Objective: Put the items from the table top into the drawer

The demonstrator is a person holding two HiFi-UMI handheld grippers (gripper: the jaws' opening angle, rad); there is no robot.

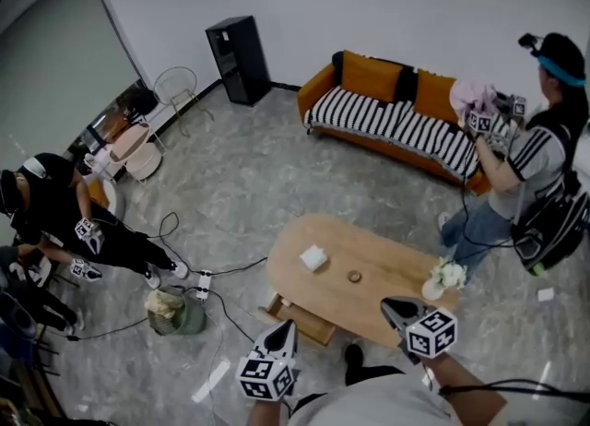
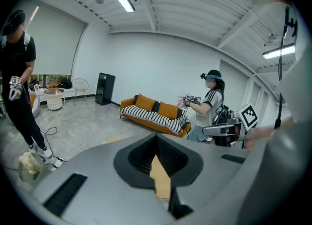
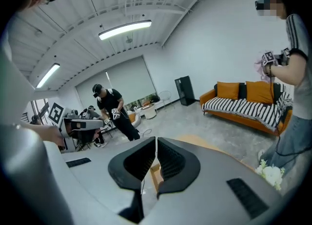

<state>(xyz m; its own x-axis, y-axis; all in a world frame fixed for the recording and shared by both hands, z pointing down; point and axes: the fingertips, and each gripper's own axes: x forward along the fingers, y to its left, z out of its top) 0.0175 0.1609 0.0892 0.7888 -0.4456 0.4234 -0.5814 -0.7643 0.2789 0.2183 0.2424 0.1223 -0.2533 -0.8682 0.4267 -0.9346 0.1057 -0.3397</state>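
Observation:
The oval wooden table (image 1: 387, 258) carries a white box (image 1: 313, 257), a small round ring-like thing (image 1: 354, 276) and a vase of white flowers (image 1: 447, 277). A drawer (image 1: 300, 320) stands pulled out below the table's near left side. My left gripper (image 1: 289, 325) hangs over that drawer, jaws shut and empty; in the left gripper view (image 2: 157, 139) only a sliver of wood shows behind the tips. My right gripper (image 1: 387, 303) sits over the table's near edge, right of the ring, shut and empty (image 3: 156, 140). Neither touches an item.
An orange sofa (image 1: 387, 111) with a striped cover stands behind the table, a person (image 1: 525, 175) beside it. Other people (image 1: 64, 221) are at the left. Cables, a power strip (image 1: 203, 283) and a bag (image 1: 173, 312) lie on the floor left of the table.

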